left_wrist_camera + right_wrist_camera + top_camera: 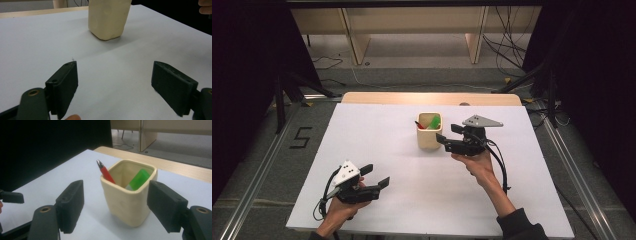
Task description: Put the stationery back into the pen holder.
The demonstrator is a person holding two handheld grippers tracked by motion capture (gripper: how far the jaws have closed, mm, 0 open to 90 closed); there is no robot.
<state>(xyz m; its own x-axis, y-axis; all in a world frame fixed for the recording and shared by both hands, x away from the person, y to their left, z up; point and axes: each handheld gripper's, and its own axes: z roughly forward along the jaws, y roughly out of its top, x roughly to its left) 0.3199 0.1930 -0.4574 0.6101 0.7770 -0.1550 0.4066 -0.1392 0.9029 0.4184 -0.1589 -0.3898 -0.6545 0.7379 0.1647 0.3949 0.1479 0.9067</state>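
Right gripper view: cream cup (128,197), centre of the white table (377,145), holding 1 red pen (105,172) and 1 green item (139,179). Right gripper (447,134) just beside it, jaws apart, empty. Left gripper (376,176) wide, idle. Judged: release step; next, withdraw clear.

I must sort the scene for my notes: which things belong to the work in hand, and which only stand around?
In the work:
cream cup
red pen
green marker
right tongs, open

Standing around:
left tongs, open
white table
wooden shelf
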